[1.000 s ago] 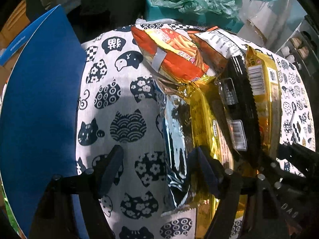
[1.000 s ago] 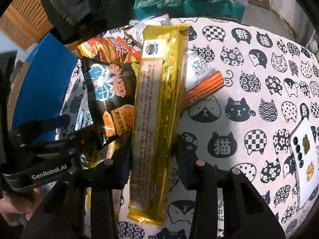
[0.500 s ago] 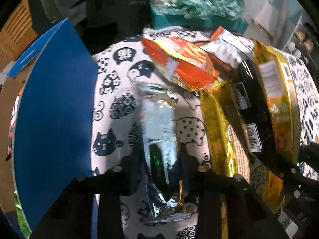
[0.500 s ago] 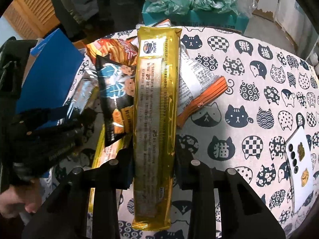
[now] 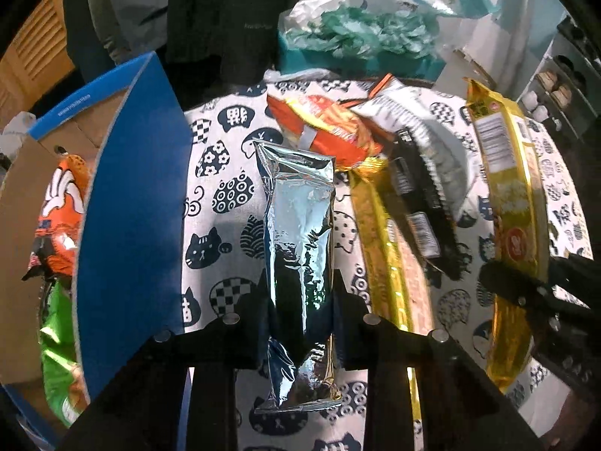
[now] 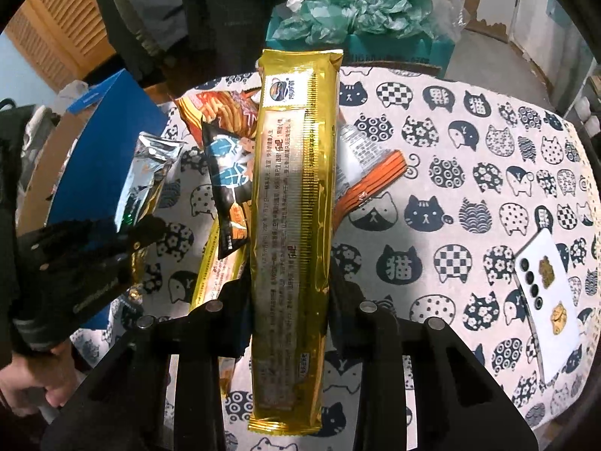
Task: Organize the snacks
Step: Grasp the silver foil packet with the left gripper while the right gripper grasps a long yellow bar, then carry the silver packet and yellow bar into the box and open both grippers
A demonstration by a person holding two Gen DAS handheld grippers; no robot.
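Observation:
My left gripper [image 5: 298, 297] is shut on a long silver foil snack pack [image 5: 298, 225] and holds it above the cat-print tablecloth [image 5: 221, 195]. My right gripper [image 6: 289, 293] is shut on a long gold snack pack [image 6: 291, 195], lifted over the table; the gold pack also shows in the left wrist view [image 5: 514, 225]. The silver pack also shows in the right wrist view [image 6: 144, 180]. On the cloth lie an orange fries bag [image 5: 323, 127], a black snack bag [image 6: 229, 184], another gold pack [image 5: 379, 233] and a white-and-orange bag [image 6: 360, 165].
A blue cardboard box [image 5: 131, 225] stands at the left, holding an orange bag [image 5: 60, 206] and a green bag [image 5: 60, 357]. A teal box with crumpled green plastic [image 6: 360, 18] sits beyond the table. A white phone [image 6: 544, 285] lies at the right.
My left gripper closed on the silver pack, lifted it off the pile and carried it left toward the blue box. My right gripper raised the gold pack a little.

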